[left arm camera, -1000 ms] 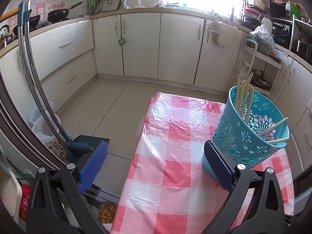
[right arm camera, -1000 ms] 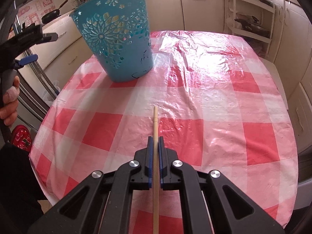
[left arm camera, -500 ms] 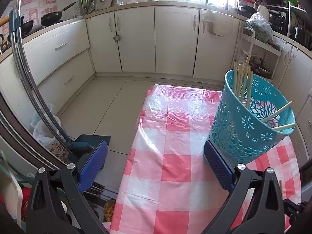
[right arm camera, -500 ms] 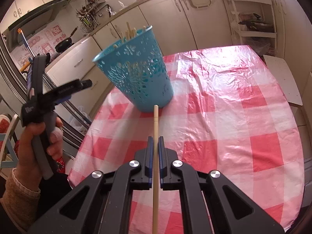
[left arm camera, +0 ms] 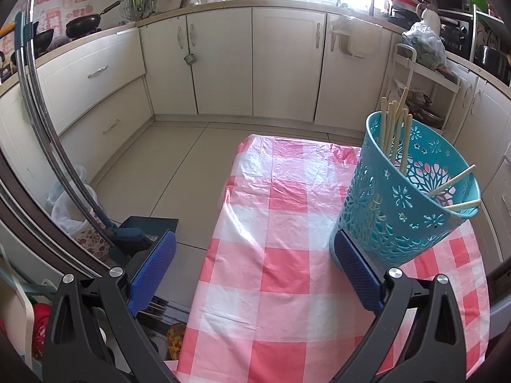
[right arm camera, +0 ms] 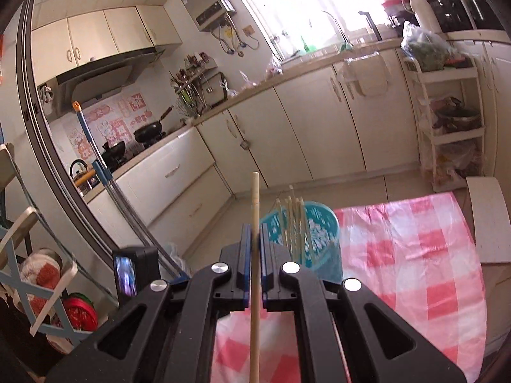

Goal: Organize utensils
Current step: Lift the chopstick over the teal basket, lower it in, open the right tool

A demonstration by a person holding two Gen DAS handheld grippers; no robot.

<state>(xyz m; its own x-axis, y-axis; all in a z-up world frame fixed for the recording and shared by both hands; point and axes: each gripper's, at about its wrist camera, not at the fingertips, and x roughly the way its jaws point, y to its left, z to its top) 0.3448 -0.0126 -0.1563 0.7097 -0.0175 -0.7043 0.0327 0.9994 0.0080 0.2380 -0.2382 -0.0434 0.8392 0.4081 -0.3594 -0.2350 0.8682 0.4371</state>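
The right gripper (right arm camera: 254,242) clenches a pale wooden chopstick (right arm camera: 255,223) above the perforated turquoise plastic basket (left arm camera: 412,204); the left gripper (left arm camera: 255,274) stands released beside the table's (left arm camera: 271,223) left edge.

Checked tablecloth (left arm camera: 287,255) lies bare and open to the basket's left; the teal basket (left arm camera: 405,210), with chopsticks (left arm camera: 394,127) sticking up, blocks the right side.

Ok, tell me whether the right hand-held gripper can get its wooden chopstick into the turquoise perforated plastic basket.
Probably yes. The right hand-held gripper holds the wooden chopstick above the turquoise perforated plastic basket, whose open top is only partly filled with chopsticks.
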